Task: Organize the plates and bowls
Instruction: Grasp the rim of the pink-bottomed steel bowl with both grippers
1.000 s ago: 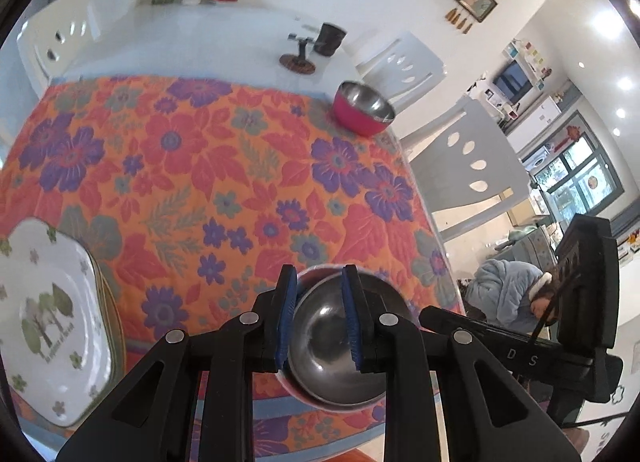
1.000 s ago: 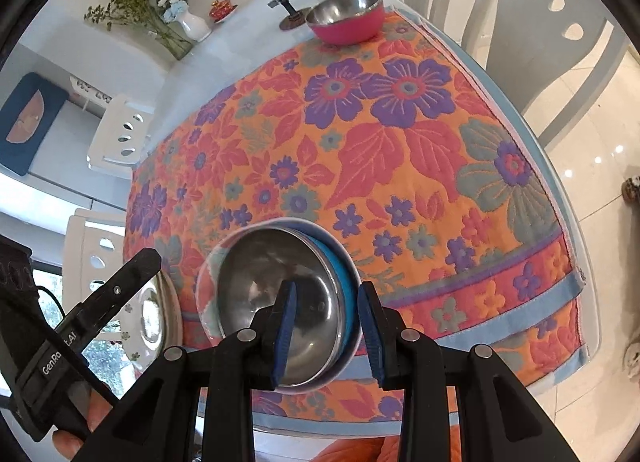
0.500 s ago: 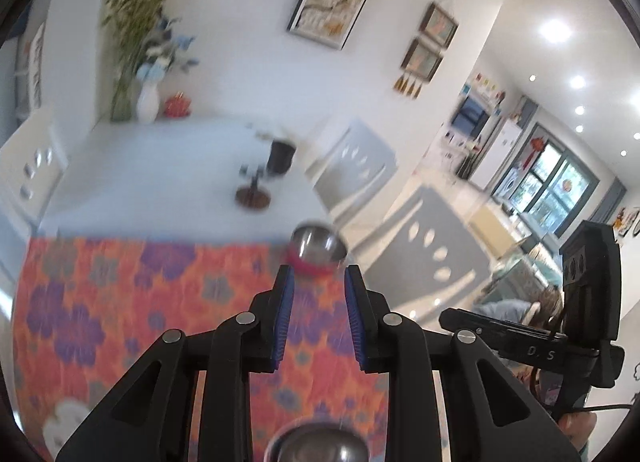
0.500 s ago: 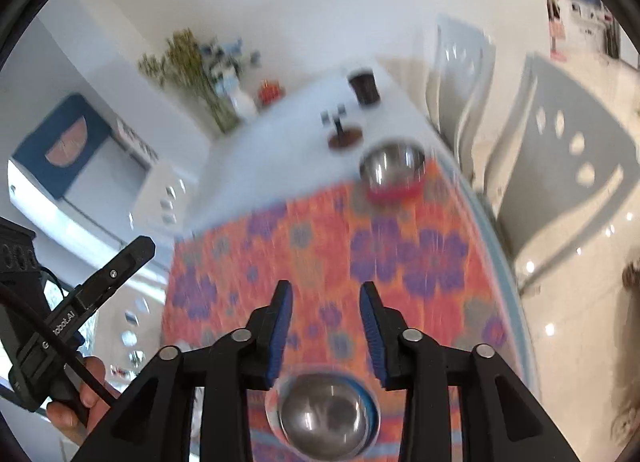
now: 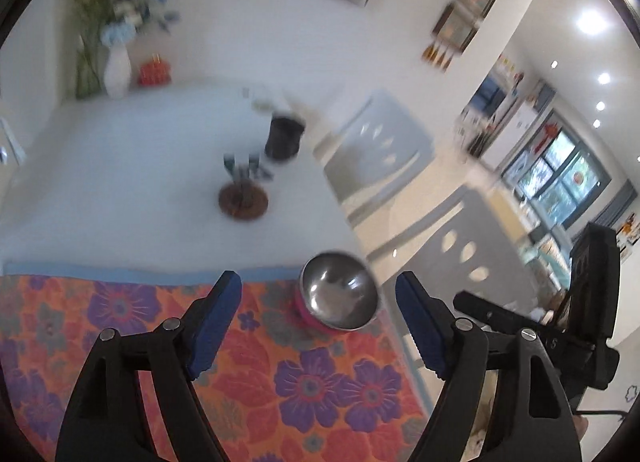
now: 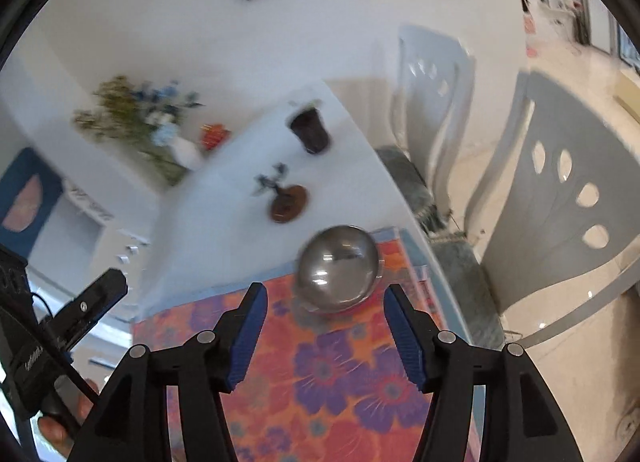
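Both grippers are up in the air over the table [image 5: 100,166], and both have their jaws wide apart with nothing in them. The left gripper [image 5: 318,320] and the right gripper [image 6: 322,326] each point at the same shiny metal bowl [image 5: 339,296] with a pink outside. The bowl sits near the far right corner of the flowery orange cloth [image 5: 312,378], close to the edge of the table. In both views the bowl shows in the gap between the blue pads [image 5: 212,326], but it lies farther off and nothing touches it. Past the cloth the table is bare white. A small brown stand [image 5: 243,200] sits there, and a dark cup [image 5: 283,140] stands a bit farther back. At the far end, by the wall, there is a white vase [image 5: 117,72] with flowers and a small red thing [image 5: 155,72] beside it. White chairs [image 5: 384,154] stand along the right side of the table. The pictures are a bit blurry. In the right view, the other gripper's black handle [image 6: 52,346] shows at the lower left, with a hand [image 6: 60,418] on it.
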Demonstrator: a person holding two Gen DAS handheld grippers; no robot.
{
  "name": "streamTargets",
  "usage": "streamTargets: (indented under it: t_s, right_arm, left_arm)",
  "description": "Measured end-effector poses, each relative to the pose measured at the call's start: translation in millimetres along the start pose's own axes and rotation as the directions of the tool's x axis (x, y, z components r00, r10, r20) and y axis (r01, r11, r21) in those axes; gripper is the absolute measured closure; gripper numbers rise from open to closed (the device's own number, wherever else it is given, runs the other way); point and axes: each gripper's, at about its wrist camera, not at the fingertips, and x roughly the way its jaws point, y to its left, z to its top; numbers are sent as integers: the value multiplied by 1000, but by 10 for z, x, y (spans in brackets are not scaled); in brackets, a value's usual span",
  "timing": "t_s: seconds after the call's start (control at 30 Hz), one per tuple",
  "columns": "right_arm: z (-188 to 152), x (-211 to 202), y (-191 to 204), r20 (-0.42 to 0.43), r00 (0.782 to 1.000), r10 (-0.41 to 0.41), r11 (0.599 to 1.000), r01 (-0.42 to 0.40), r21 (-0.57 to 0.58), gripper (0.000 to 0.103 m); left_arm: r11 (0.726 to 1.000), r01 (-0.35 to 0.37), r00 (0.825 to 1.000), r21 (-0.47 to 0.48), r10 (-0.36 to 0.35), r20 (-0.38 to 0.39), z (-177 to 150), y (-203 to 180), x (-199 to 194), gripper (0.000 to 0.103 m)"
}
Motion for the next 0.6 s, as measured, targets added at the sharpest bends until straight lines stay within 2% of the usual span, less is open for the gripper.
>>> streamTargets:
  t_s: [0.1, 0.17, 0.23, 0.3, 0.37, 0.43, 0.6]
  right_arm:
    - [100, 517, -252, -74, 997, -1, 998, 6, 62, 45]
    - [145, 797, -374, -108, 994, -4, 997, 13, 79, 45]
    - [165, 1088, -488, -140, 990, -4, 996, 17, 92, 45]
    - [171, 1277, -551, -165, 986, 7, 995, 10, 100, 45]
    - [173, 1477, -584, -192, 981, 15, 996, 2, 91, 45]
    - [181, 1622, -570, -207, 978, 16, 998, -4, 55, 45]
    - [173, 1861, -551, -227, 974, 6, 1000, -2, 17, 55]
  left_arm:
    - [1000, 2, 995, -12, -4, -97, -28, 99, 558, 36]
    - [1000, 15, 988, -17, -17, -152, -67, 145, 898, 39]
    - [999, 27, 979, -22, -30, -203, -127, 168, 1186, 50]
    - [999, 32, 969, -14, -34, -243, -168, 183, 1428, 55]
    - [999, 32, 962, -4, -32, -272, -201, 205, 1616, 62]
    - [999, 41, 958, 11, -36, -284, -240, 203, 1742, 79]
    - [999, 38, 952, 34, -26, -305, -331, 194, 1923, 87]
